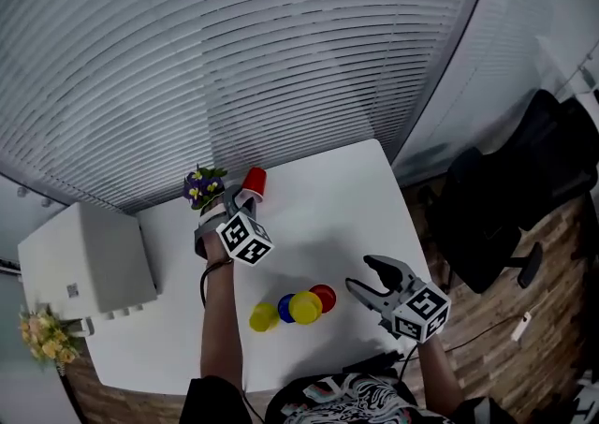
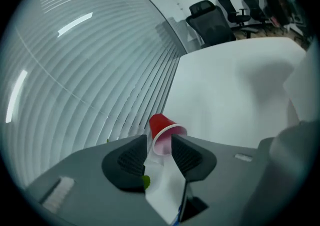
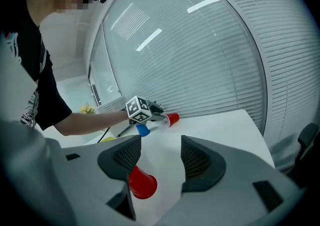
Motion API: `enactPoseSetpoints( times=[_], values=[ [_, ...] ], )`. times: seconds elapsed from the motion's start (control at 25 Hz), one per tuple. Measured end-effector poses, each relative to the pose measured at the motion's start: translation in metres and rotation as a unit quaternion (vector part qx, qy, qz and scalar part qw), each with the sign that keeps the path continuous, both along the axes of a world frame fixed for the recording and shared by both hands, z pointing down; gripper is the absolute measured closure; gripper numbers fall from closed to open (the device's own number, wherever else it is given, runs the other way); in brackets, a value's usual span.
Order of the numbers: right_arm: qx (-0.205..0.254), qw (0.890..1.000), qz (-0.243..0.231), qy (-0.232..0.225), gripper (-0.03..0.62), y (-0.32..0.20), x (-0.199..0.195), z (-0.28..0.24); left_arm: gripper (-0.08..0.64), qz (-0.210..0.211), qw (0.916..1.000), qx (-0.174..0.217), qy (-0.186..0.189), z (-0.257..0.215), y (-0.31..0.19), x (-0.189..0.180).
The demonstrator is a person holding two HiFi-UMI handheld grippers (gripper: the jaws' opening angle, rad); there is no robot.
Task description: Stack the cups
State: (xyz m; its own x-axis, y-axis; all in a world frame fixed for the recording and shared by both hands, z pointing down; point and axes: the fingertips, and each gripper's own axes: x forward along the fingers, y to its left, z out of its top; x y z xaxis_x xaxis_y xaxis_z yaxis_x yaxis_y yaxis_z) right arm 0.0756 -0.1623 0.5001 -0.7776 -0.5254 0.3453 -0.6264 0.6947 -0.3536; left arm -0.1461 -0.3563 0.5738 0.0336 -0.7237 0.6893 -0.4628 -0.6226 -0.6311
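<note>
far red cup [image 2: 161, 126]: lies on its side near the far edge of the white table [image 1: 337, 207], upper middle of the head view. Its long axis runs from the base, nearest the blinds [image 1: 281, 48], to the mouth, which faces the left gripper. The pale inside shows.
left gripper [image 1: 237, 199]: jaws part-way apart, their tips either side of the far red cup's rim. The right-hand tip covers a bit of the rim, which keeps its round shape.
flowerpot [image 1: 204, 190]: holds purple and yellow flowers. It stands just left of the far red cup, close beside the left gripper.
cup row: yellow cup [image 1: 264, 316], blue cup [image 1: 285, 308], second yellow cup [image 1: 305, 307] and near red cup [image 3: 142, 183], packed side by side at the lower middle of the head view.
near red cup: on its side, closed base toward the right gripper's camera, partly behind that view's left-hand jaw.
right gripper [image 3: 161, 146]: jaws wide apart over bare table, with the near red cup low beside them.
white box [image 1: 84, 258]: left end of the table, with a small bouquet [image 1: 42, 330] below it.
office chair [image 1: 505, 197]: right of the table.
</note>
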Motion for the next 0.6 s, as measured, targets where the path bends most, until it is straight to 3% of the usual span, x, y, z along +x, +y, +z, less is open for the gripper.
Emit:
enactPoseSetpoints(
  times=[0.2,0.32,0.48,0.6],
  values=[
    [-0.016,1.000,0.001,0.001,0.347,-0.006,0.002,0.012,0.435,0.017,0.9973,0.019,-0.068,0.015,-0.011,-0.002],
    [-0.024,1.000,0.007,-0.004,0.353,-0.009,0.003,0.016,0.537,0.020,0.9953,0.030,-0.089,0.019,-0.010,-0.006],
    [-0.018,1.000,0.011,-0.005,0.361,-0.012,0.005,0.013,0.540,0.019,0.9962,0.046,-0.071,0.009,-0.007,-0.006],
    [-0.014,1.000,0.013,-0.007,0.364,-0.013,0.004,0.009,0.541,0.015,0.9976,0.062,-0.029,-0.004,-0.003,-0.001]
  ],
)
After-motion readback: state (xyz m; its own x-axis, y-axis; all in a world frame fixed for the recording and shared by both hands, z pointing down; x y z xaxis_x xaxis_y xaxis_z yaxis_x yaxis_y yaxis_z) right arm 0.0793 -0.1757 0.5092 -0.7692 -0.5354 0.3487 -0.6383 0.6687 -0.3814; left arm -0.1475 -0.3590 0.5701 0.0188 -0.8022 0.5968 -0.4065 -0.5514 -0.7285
